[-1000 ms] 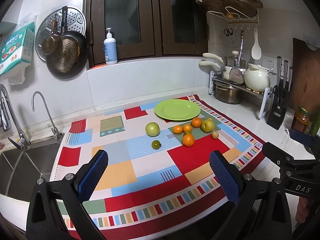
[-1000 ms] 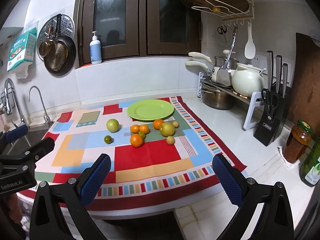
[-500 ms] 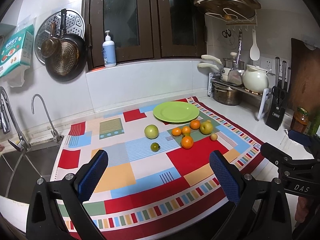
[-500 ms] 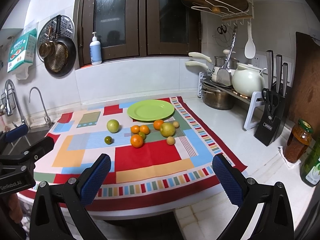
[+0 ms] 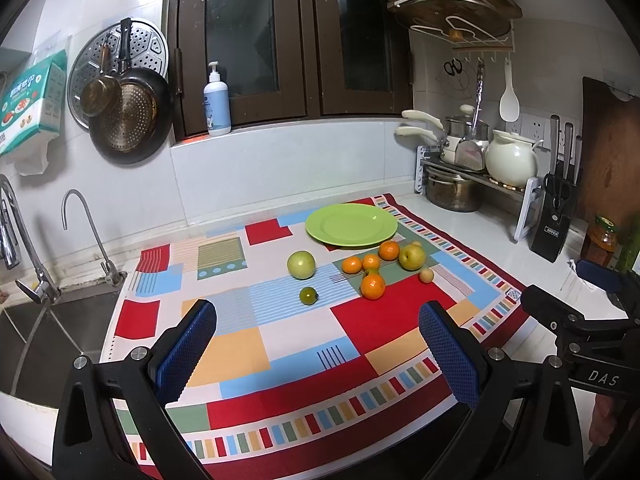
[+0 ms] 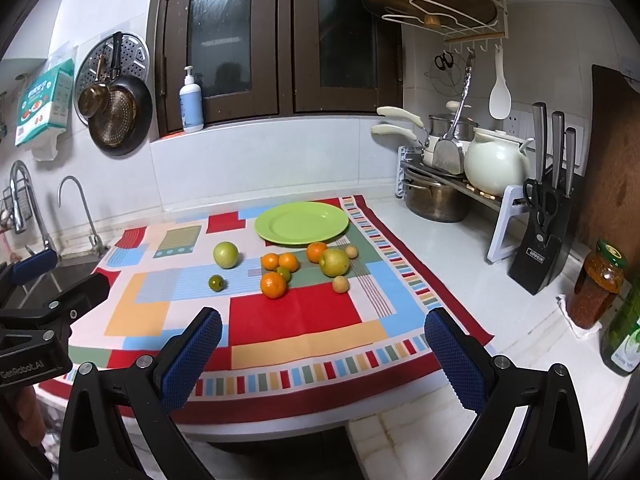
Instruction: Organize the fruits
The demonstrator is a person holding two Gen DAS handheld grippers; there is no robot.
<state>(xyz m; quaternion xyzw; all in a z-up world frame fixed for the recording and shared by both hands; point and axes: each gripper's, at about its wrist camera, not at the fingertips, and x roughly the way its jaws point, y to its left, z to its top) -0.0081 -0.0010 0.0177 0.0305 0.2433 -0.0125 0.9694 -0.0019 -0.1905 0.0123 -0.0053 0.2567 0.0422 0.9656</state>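
Nothing sorted yet, I judge: oranges [image 5: 372, 286] and apples [image 5: 301, 264] lie loose on the desk ahead of my spread left hand-held gripper [image 5: 316, 354] and right hand-held gripper [image 6: 322, 358]; green plate [image 5: 351, 225] beyond sits bare.

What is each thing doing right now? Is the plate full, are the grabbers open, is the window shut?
Green plate: empty, flat on the cloth.
Fruits: all loose on the cloth, none on the plate.
Left gripper: open, holding nothing.
Right gripper: open, holding nothing.
Window: shut.
Jar: lid on, upright.
Knife block: knives and scissors in it.
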